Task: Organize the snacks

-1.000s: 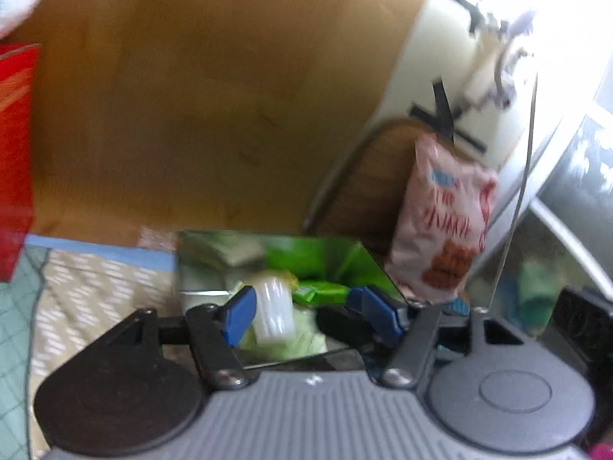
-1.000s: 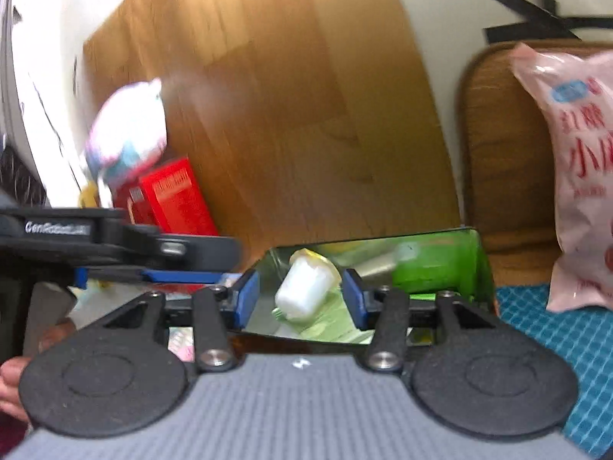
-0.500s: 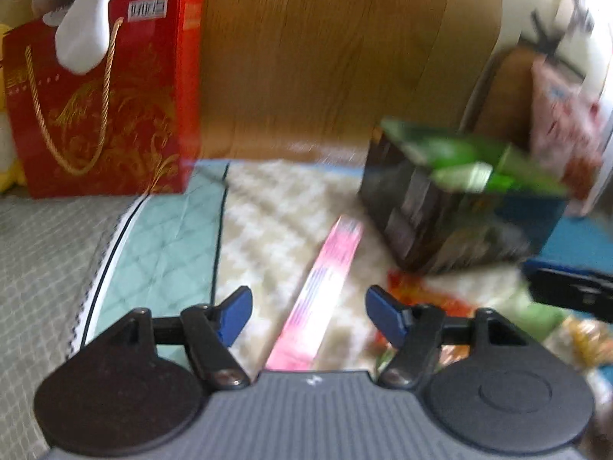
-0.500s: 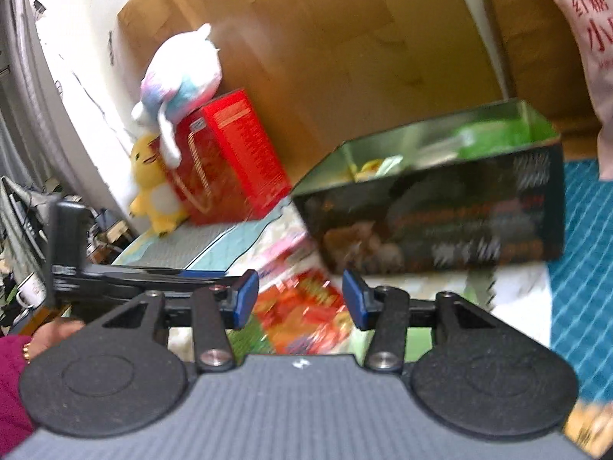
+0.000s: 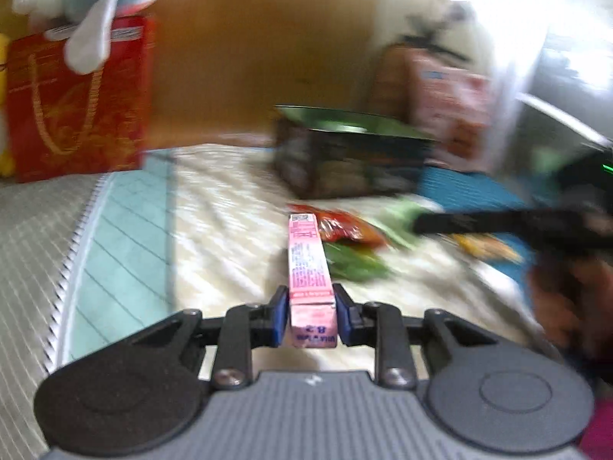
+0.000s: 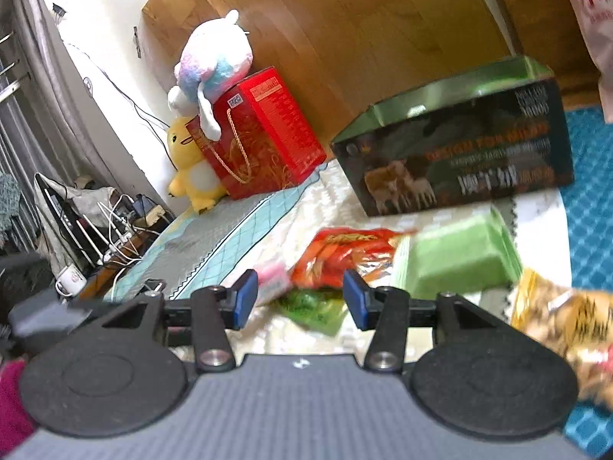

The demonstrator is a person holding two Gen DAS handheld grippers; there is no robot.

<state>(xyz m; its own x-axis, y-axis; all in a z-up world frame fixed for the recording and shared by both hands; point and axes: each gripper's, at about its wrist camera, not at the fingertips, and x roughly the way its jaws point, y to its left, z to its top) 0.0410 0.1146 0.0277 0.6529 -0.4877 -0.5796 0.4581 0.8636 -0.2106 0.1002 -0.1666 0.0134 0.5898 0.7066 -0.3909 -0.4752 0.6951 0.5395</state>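
Wood-panelled wall [image 6: 345, 38], patterned bed cover [image 5: 214, 199], grey curtain [image 6: 23, 88], bright window light [image 5: 536, 7]

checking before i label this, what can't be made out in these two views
- Left wrist: long pink snack box between the left gripper fingers; its small print is blurred.
- Left wrist: right gripper, a motion-smeared dark bar.
- Right wrist: dark open tin box; its wall hides the contents.
- Right wrist: yellow snack bag, blurred, cut by the right edge.
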